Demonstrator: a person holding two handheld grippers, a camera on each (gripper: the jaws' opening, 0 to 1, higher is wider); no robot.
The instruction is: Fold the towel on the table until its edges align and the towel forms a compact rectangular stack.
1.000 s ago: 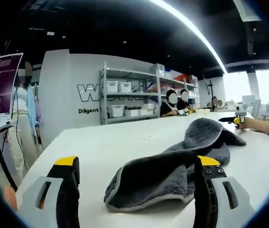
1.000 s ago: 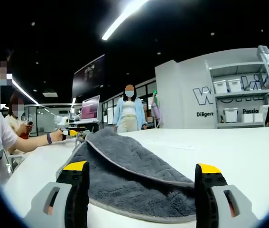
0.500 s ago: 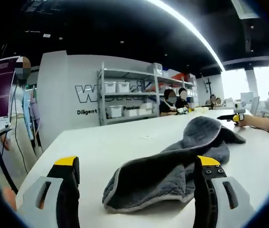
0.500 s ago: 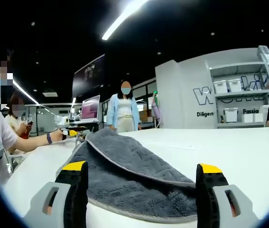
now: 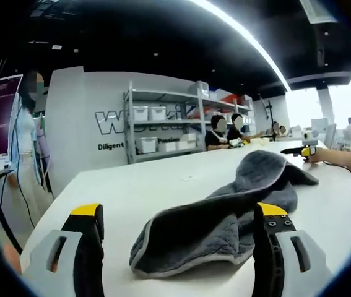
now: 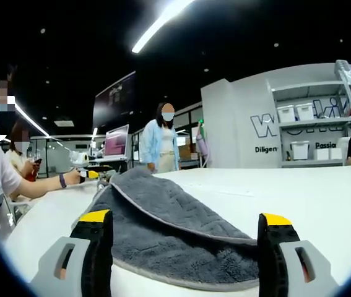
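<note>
White table point(image 5: 163, 185), rumpled grey towel point(image 5: 225, 216), both grippers hanging back empty.
Left gripper point(image 5: 178, 218) spread wide; towel runs toward 1 o'clock. Right gripper point(image 6: 184, 224) spread too, probably nearer.

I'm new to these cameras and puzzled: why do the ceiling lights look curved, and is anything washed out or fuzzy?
Left gripper view: the fisheye lens bends the ceiling light strip into an arc, and the windows at right are blown out white. Right gripper view: the light strip glares on a dark ceiling; the grey towel is sharp, with people behind it softer.
</note>
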